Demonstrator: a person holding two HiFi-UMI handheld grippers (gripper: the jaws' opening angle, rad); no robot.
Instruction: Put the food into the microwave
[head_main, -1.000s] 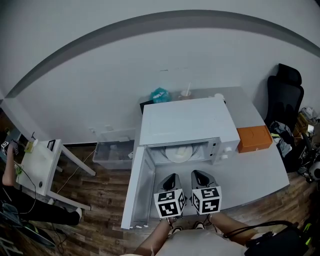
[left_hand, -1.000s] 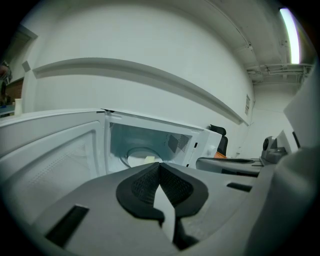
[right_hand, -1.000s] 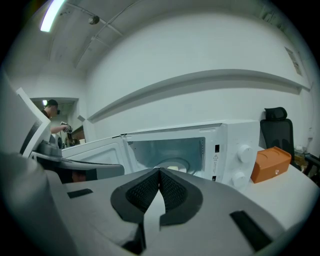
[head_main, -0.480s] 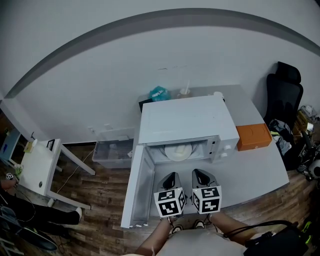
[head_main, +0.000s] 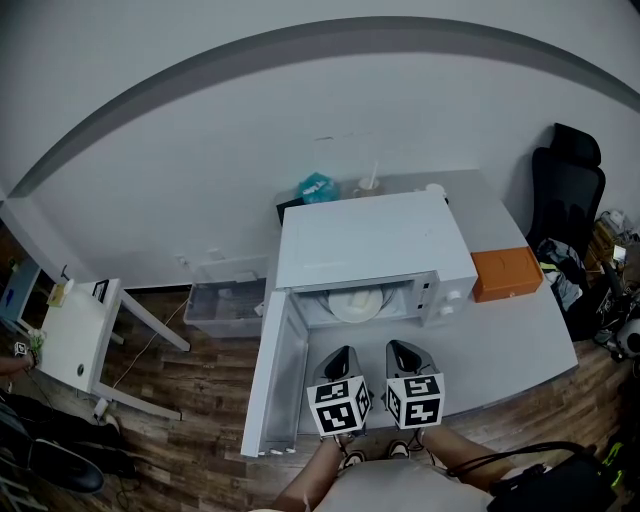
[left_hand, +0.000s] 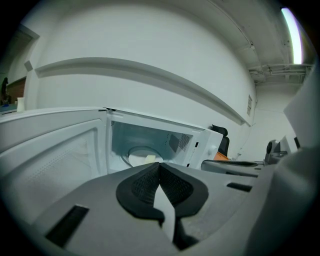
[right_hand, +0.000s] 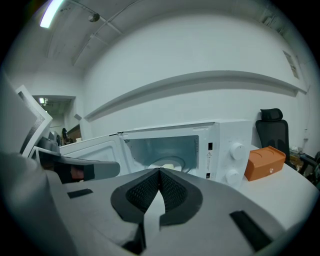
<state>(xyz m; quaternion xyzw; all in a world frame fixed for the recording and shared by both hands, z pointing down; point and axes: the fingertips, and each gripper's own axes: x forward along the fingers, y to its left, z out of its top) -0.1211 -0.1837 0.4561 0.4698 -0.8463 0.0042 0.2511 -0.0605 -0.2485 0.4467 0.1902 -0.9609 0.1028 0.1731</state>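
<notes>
A white microwave stands on the grey table with its door swung open to the left. Inside, a white plate with pale food rests on the turntable. My left gripper and right gripper hover side by side in front of the opening, both shut with nothing between their jaws. In the left gripper view my left gripper points at the cavity; in the right gripper view my right gripper faces the plate and the control knobs.
An orange box sits right of the microwave on the grey table. A black office chair stands at far right. A teal bag and a cup lie behind the microwave. A white side table stands at left.
Both grippers have stayed nearly still before the open microwave. A person at the far left edge has moved out of view.
</notes>
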